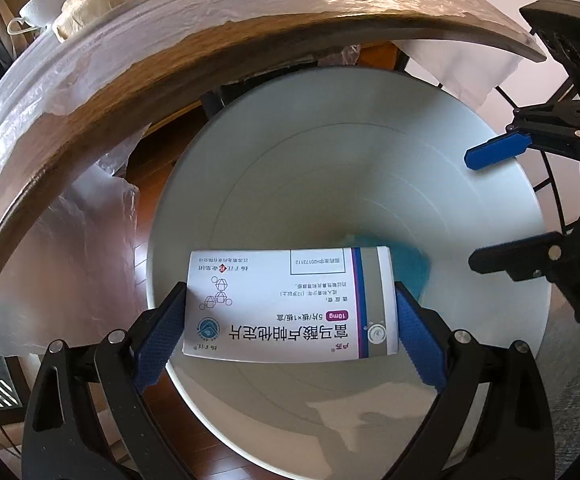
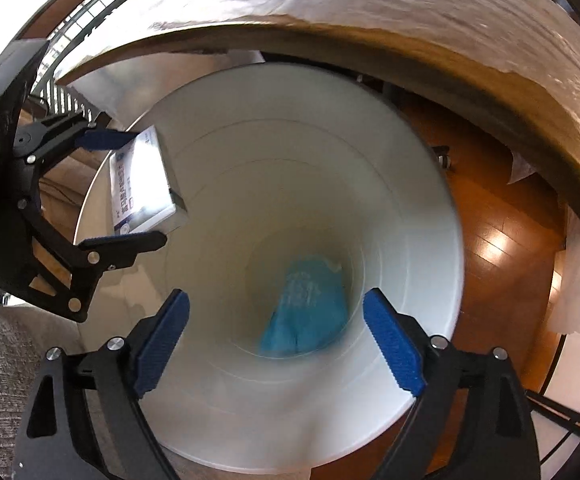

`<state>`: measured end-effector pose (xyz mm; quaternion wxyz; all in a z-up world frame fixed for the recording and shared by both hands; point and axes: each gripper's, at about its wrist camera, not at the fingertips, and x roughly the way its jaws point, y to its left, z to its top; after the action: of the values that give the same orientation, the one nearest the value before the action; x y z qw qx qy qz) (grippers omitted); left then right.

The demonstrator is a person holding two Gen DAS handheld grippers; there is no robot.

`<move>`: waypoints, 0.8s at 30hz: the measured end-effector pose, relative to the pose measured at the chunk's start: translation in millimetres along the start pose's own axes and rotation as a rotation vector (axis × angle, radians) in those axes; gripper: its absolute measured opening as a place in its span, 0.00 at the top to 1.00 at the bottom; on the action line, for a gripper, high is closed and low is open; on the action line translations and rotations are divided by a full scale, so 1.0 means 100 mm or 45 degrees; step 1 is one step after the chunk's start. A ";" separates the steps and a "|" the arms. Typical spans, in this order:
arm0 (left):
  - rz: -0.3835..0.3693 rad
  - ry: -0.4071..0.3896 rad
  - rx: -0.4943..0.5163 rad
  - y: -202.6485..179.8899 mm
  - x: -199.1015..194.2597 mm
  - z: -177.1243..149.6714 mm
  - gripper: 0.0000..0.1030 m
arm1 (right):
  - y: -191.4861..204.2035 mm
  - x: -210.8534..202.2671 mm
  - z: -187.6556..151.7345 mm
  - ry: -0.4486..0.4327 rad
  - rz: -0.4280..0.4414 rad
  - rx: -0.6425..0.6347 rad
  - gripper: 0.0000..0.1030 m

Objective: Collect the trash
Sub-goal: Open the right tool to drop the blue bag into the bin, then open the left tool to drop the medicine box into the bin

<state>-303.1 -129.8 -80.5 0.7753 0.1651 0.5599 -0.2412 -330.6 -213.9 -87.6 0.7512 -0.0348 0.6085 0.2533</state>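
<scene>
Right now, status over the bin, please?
Left gripper shut on white medicine box above white plastic bin. Right gripper open, empty. Blue packet at bin bottom. Nothing blocking.

Home dining rm: wood table [image 1: 250, 36], teacup [image 1: 38, 10], wood floor [image 2: 498, 216].

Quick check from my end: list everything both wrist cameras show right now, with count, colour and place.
bin: one, white, on the wood floor beside the table
blue packet: one, blue, at the bin's bottom
medicine box: one, white with a purple stripe, over the bin's rim
table: one, brown edge, plastic-covered, above the bin
cup: one, white, on the table
left hand-held gripper: one, black with blue pads, shut on the medicine box
right hand-held gripper: one, same colours, open over the bin, nothing between its pads
</scene>
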 end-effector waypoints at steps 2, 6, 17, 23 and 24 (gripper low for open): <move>-0.032 0.009 -0.007 0.01 0.02 0.00 0.05 | -0.02 -0.04 -0.01 -0.008 -0.002 0.017 0.15; -0.006 -0.031 -0.008 0.00 -0.09 -0.01 0.05 | -0.04 -0.26 -0.05 -0.062 -0.031 0.016 0.15; 0.000 -0.125 -0.021 0.03 -0.40 0.08 0.05 | -0.14 -0.86 -0.04 -0.222 -0.069 0.020 0.11; -0.006 -0.154 -0.003 0.12 -0.55 0.15 0.05 | -0.16 -1.02 0.05 -0.275 -0.063 -0.007 0.11; -0.013 -0.150 -0.001 0.12 -0.58 0.17 0.05 | -0.12 -0.99 0.07 -0.275 -0.059 -0.010 0.10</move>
<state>-298.1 -117.7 -20.4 0.8058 0.1475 0.5142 -0.2542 -332.4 -255.9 3.5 0.8180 -0.0243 0.5220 0.2405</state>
